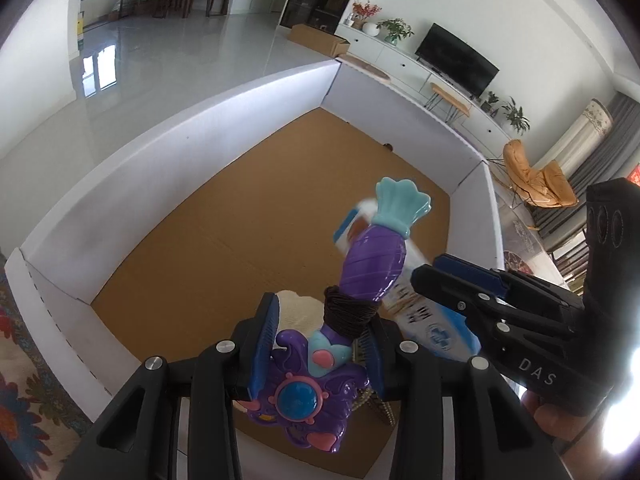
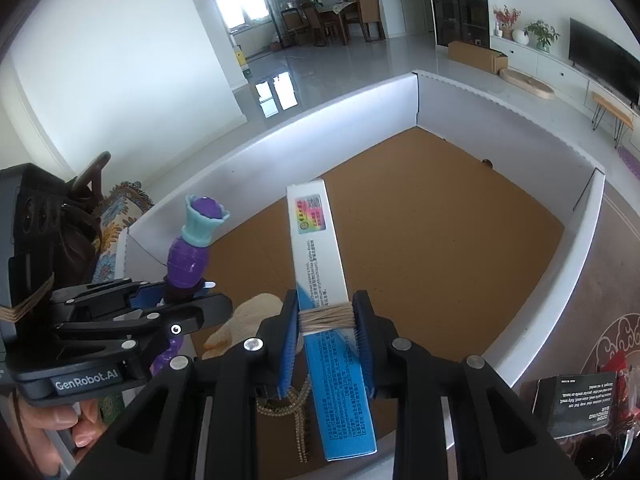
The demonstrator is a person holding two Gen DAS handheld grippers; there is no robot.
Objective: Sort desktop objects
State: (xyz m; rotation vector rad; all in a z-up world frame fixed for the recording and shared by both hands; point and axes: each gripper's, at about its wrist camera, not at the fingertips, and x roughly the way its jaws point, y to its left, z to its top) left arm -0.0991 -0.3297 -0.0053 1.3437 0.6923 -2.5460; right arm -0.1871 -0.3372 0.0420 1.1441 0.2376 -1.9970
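Glossy plastic toy wand (image 1: 372, 256), smooth printed cardboard carton (image 2: 332, 312), matt brown corrugated box floor (image 2: 440, 240).

We hold left claw (image 1: 316, 340) tilted downward, jaws part open, blue pads (image 1: 264, 344) flanking purple toy wand (image 1: 320, 360). Right claw (image 2: 326, 340) also angled down, jaws closed on long blue-white box (image 2: 332, 320). Claws side by side, near each other. Our fingers (image 2: 80, 424) wrap left handle.
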